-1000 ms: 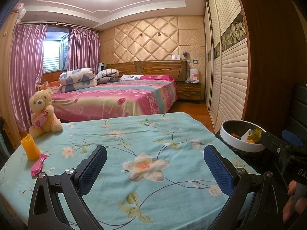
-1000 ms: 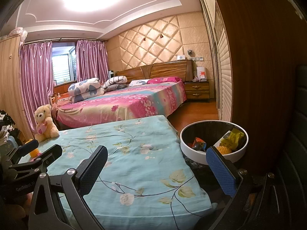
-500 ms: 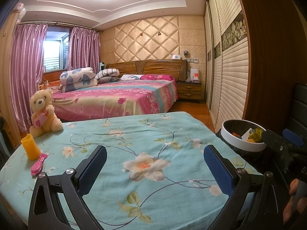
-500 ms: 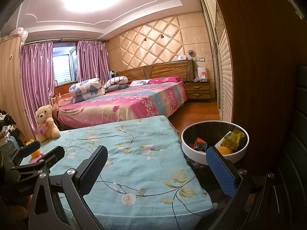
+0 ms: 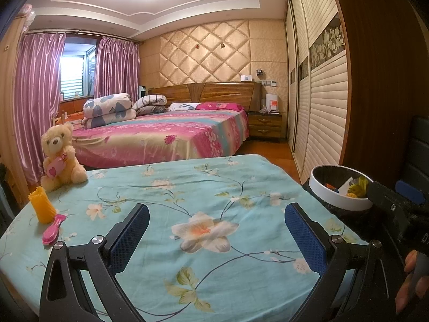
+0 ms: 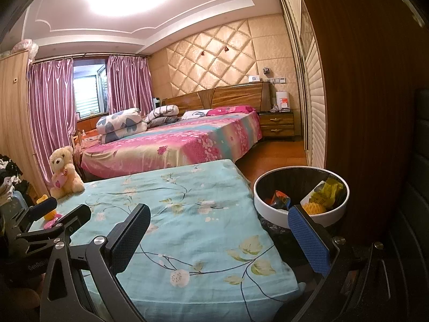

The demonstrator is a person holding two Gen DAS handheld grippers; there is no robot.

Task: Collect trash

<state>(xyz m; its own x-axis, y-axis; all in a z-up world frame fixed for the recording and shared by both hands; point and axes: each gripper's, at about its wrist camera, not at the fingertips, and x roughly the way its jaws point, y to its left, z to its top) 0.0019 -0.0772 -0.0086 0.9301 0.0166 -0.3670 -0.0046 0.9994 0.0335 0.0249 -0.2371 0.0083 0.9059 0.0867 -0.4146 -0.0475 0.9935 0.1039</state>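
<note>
A white-rimmed trash bin [image 6: 300,206] lined with a black bag stands off the table's right edge; it holds yellow, orange and white scraps [image 6: 323,196]. The same bin [image 5: 339,200] shows at right in the left wrist view. My left gripper [image 5: 217,230] hangs open above the floral tablecloth [image 5: 203,187], nothing between its blue pads. My right gripper [image 6: 219,230] is open too, empty, its right pad [image 6: 308,238] just in front of the bin. The left gripper also shows at the left edge of the right wrist view, and the right gripper at the right edge of the left wrist view.
On the table's far left corner sit a teddy bear [image 5: 60,158], a yellow ridged cup [image 5: 41,206] and a pink hairbrush [image 5: 53,232]. A bed [image 5: 166,136] lies beyond the table. A dark wooden panel [image 6: 370,107] and wardrobe doors [image 5: 321,112] stand to the right. A hand [image 5: 410,281] holds the right tool.
Both views have shifted only slightly; the right gripper has drifted a little. Both grippers stay open and empty.
</note>
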